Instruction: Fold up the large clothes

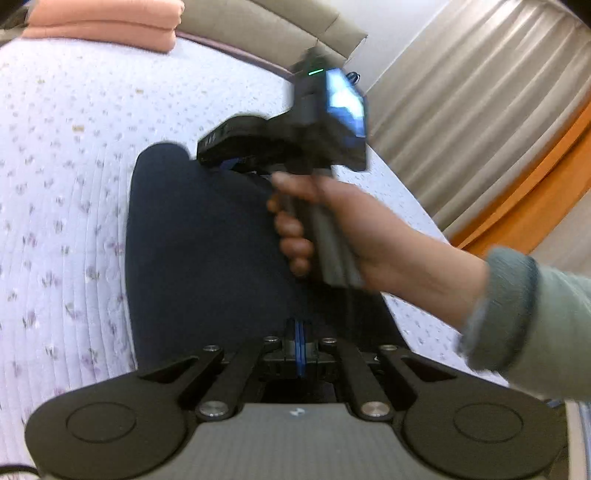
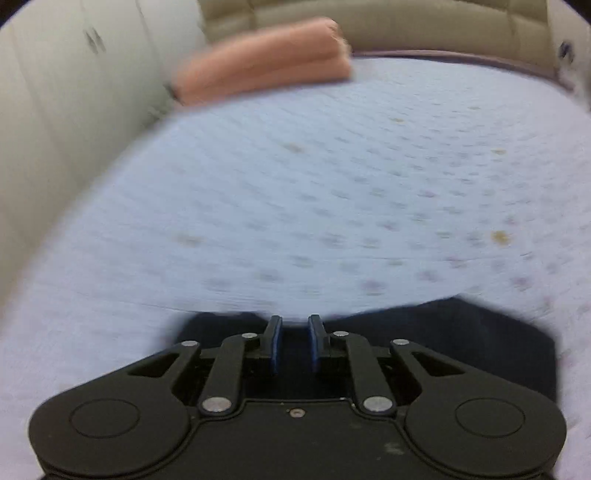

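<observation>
Nearest the lens, the left gripper [image 1: 300,339] sat low over the near edge of the dark navy garment [image 1: 199,236], its blue-padded jaws pressed together; whether a pinch of cloth was caught between them could not be told, though the placing read as an anchor, pinning that edge so the fabric would not slide. The garment lay as a long, flat, already narrowed panel on the bed [image 1: 62,177], on a pale quilted cover with small flowers, and that broad soft surface was evidently serving as the folding surface. Over at the far end of the panel the right gripper [image 2: 294,334], carried by a hand [image 1: 332,221] in a grey-green sleeve [image 1: 535,314], was caught in motion blur; in its own view the jaws stood slightly apart, nothing pressed between the pads, with the navy edge just below and behind the tips. It looked poised to take that far end, probably to bring it back toward the anchored one. A folded peach blanket [image 2: 266,62] rested well apart by the padded headboard [image 2: 406,22], out of the way.
</observation>
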Demonstrator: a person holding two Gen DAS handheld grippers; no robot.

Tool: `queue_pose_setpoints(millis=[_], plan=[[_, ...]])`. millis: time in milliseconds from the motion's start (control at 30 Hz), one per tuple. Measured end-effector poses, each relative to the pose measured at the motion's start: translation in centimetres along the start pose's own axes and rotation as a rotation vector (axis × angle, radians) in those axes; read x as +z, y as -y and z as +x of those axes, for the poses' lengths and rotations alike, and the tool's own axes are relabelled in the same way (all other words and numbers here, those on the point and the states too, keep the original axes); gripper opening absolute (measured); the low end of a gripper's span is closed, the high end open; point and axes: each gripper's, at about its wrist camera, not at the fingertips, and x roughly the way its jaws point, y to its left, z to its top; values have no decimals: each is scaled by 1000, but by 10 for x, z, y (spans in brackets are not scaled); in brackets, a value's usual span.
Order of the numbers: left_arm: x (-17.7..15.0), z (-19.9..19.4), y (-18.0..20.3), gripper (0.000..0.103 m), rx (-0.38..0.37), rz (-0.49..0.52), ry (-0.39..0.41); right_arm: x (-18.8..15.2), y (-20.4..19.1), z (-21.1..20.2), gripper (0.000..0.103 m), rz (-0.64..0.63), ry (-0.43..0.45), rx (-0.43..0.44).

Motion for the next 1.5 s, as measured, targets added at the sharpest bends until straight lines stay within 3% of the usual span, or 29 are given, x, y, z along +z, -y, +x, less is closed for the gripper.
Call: queue_pose_setpoints(millis=[100, 200, 233, 367, 467, 533, 633, 700, 800, 867, 967, 1067, 1133, 1200, 1233, 1300, 1367, 1500], plan=[[-8, -6, 4, 3, 13, 11, -8, 5, 18, -23, 11, 70, 27, 31], [-8, -11, 6, 3, 13, -14, -4, -13, 26, -94, 26, 64, 123, 96], [-6, -16, 10, 3, 10, -8, 7, -24, 26, -116, 26, 62, 135, 129], [-2, -33, 15, 4, -10, -4, 71, -97, 11, -167, 25, 0, 39, 144], [-9, -20, 0, 3, 19, -48, 21, -149, 15, -151, 19, -17, -107, -4], [-16, -9, -9, 3, -7, -69, -23, -167, 37, -142, 0, 72, -180, -44], [-11, -17, 2, 3, 14, -30, -17, -168, 53, -169, 0, 140, -160, -40], [-7, -27, 10, 4, 17, 1, 0, -165, 47, -192, 18, 107, -107, -19], [-4, -39, 18, 6, 54, 32, 18, -171, 35, -210, 18, 64, -80, 30], [-8, -33, 14, 6, 97, 57, -14, -181, 28, -194, 18, 18, -114, 3], [-17, -25, -8, 3, 35, -31, -37, -196, 36, -157, 9, 26, -235, -55], [-17, -29, -22, 3, -15, -113, -32, -187, 37, -166, 9, 26, -243, -59], [-14, -34, -17, 3, 9, -80, -25, -178, 43, -178, 18, 23, -228, -70], [-10, -40, -6, 8, 44, -27, -17, -167, 50, -194, 50, 49, -181, -71], [-6, -42, 3, 14, 74, 19, -7, -161, 54, -201, 59, 68, -142, -76], [1, -43, 16, 50, 152, 90, 18, -148, 61, -212, 97, 114, -28, -86], [7, -41, 24, 60, 204, 110, 46, -137, 66, -210, 99, 142, 49, -89], [23, -29, 19, 64, 255, 73, 50, -126, 72, -180, 100, 186, 23, -34]])
